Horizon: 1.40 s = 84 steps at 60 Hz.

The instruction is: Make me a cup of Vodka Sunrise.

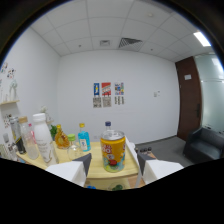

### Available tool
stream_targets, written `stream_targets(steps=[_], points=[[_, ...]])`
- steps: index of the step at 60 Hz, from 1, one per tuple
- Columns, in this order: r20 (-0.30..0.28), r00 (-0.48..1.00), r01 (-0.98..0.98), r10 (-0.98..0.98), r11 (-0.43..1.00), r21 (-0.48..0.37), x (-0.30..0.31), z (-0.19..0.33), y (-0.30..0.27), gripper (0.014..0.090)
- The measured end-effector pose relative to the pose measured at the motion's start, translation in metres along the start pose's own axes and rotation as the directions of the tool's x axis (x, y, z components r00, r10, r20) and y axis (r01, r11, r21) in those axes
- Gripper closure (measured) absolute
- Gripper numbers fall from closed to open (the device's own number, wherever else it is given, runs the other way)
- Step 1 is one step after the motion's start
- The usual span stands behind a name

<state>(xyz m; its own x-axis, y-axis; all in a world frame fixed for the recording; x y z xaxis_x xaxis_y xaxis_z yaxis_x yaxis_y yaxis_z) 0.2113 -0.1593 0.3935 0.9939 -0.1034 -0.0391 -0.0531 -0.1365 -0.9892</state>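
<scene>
Here the yellow can (pixel 113 150) stands between the open gripper (pixel 114 163) fingers

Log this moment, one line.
gripper: open | yellow can: upright on wooden table, between fingers, gaps both sides | bottles: beyond

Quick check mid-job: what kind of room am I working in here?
Most likely an office or meeting room: drop-tile ceiling, a dark wooden door, posters on a plain white wall, and a wooden table set up with drinks.
</scene>
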Motion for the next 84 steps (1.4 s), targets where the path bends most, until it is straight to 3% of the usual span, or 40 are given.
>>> stream_targets(steps=[12,22,42,58,69,84], points=[[0.022,1.000,-0.009,0.010,0.999,-0.031,0.002,0.047,0.005,0.0271],[0.028,0.999,0.016,-0.016,1.000,-0.024,-0.001,0.060,0.008,0.0508],[0.010,0.999,0.033,-0.033,0.999,-0.018,-0.002,0.055,0.002,0.0538],[0.004,1.000,0.015,-0.015,0.998,0.057,-0.007,-0.012,-0.026,0.0539],[-0.013,0.999,0.030,-0.030,1.000,-0.007,-0.023,-0.056,0.037,0.0540],[0.011,0.998,0.067,-0.066,0.981,-0.182,-0.060,-0.044,0.176,0.0540]])
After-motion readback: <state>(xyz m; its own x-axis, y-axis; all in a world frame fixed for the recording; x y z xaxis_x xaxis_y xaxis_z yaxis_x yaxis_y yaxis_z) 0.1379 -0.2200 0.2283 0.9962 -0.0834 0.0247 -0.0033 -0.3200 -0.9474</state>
